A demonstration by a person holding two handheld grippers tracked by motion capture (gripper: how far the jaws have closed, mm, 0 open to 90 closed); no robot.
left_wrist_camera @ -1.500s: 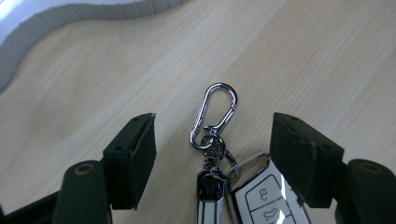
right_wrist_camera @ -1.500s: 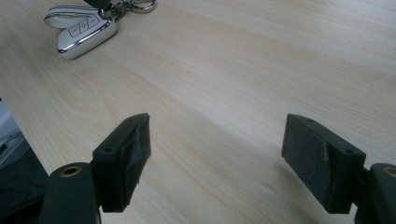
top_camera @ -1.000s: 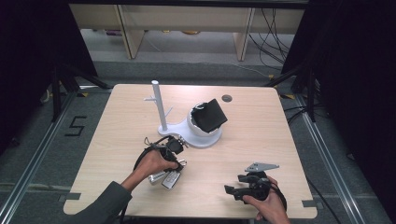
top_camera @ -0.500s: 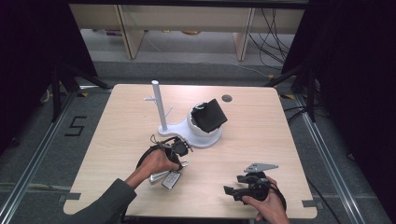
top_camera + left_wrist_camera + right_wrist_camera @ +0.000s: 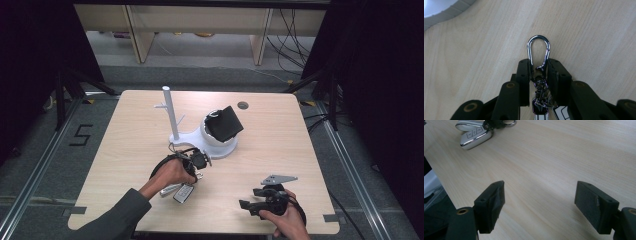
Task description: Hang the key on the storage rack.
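A silver carabiner [image 5: 538, 50] lies on the wooden table, with a ring and keys hanging from its lower end. My left gripper [image 5: 539, 65] has just been closing, and its pads now press the carabiner's lower end from both sides. In the high view the left gripper [image 5: 197, 160] sits just in front of the white stand, and a silver car key fob [image 5: 183, 192] trails behind it under the hand. My right gripper [image 5: 250, 198] rests near the table's front right. Its jaws [image 5: 540, 200] stand wide apart over bare wood, with the key fob [image 5: 475, 136] far off.
A white stand with an upright post [image 5: 168, 107] and a round base [image 5: 220, 147] carries a tilted black block [image 5: 225, 122] at mid table. A small round hole [image 5: 243, 105] lies near the far edge. The table's front edge [image 5: 200, 231] runs close to both hands.
My left hand has edged a little toward the white stand, over the keys. The right hand has stayed where it was.
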